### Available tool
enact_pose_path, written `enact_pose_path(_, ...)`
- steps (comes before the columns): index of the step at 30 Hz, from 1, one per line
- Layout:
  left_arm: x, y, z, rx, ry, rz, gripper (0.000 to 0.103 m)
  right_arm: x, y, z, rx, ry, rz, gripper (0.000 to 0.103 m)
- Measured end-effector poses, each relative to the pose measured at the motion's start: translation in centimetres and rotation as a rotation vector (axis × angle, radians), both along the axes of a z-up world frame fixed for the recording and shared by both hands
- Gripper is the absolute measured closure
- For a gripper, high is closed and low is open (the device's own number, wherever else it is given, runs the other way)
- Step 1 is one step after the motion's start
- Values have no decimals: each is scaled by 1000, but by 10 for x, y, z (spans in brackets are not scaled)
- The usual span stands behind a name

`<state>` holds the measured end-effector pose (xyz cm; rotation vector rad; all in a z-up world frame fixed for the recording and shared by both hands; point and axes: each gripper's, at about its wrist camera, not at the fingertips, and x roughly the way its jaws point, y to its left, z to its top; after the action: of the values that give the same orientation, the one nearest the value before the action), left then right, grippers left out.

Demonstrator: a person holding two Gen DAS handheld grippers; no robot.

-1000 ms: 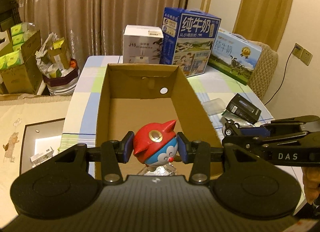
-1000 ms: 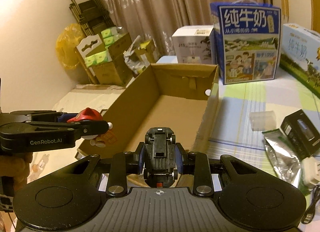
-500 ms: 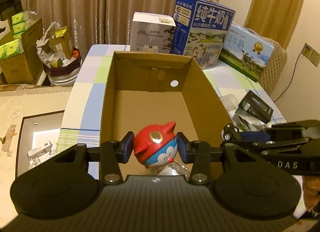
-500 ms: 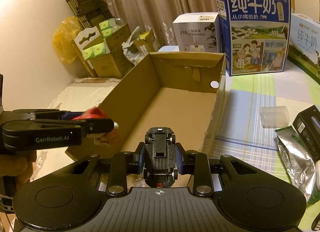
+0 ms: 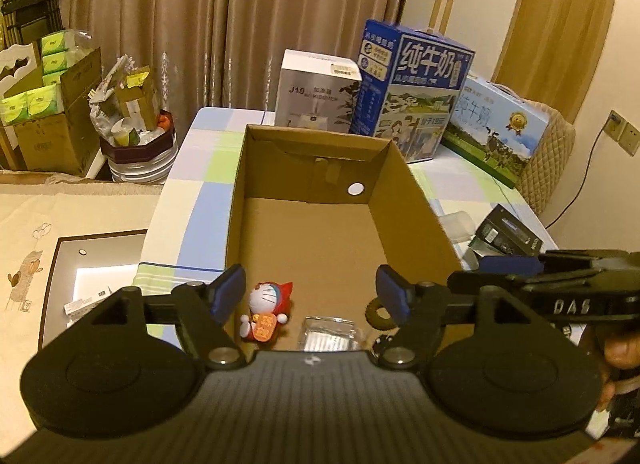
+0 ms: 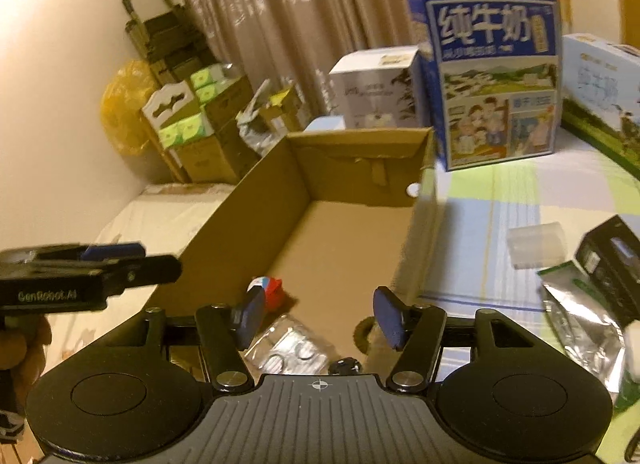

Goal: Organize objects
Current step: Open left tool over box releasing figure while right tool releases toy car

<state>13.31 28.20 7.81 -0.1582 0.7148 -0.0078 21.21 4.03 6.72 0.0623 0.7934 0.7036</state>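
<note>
Nearest the cameras, both tools hang over the near end of the cardboard box with jaws spread wide and nothing between them: the left gripper is released above the box's left near corner, the right gripper likewise released just to its right. Below them, on the box floor, the red-hooded toy figure lies tipped on its back close against the left wall, a clear plastic packet sits just beside it toward the middle, and a dark ring lies near the right wall; a small black object peeks above the right tool's body, too hidden to name. Farther in, the box floor is bare up to the back wall with its round hole. Outside, on the checked table, a silver foil pouch, a black carton and a translucent container wait to the right, likely the next pickups. The risk I see: with both tools crowded over one corner, swinging the right one out sideways could clip the box's right wall and shove it, or knock the other tool. Behind stand the blue milk carton and white box.
</note>
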Motion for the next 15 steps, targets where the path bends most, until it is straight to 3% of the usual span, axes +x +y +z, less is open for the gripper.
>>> enact_pose_path(7,-26,-29,16,-3,-38,-10,26,-24,-50,28,26,-46,-78,45)
enact_pose_path(15,-54,-86,34,-19,-103,-61,11,-64,-137,52,-47,-166,-184,44)
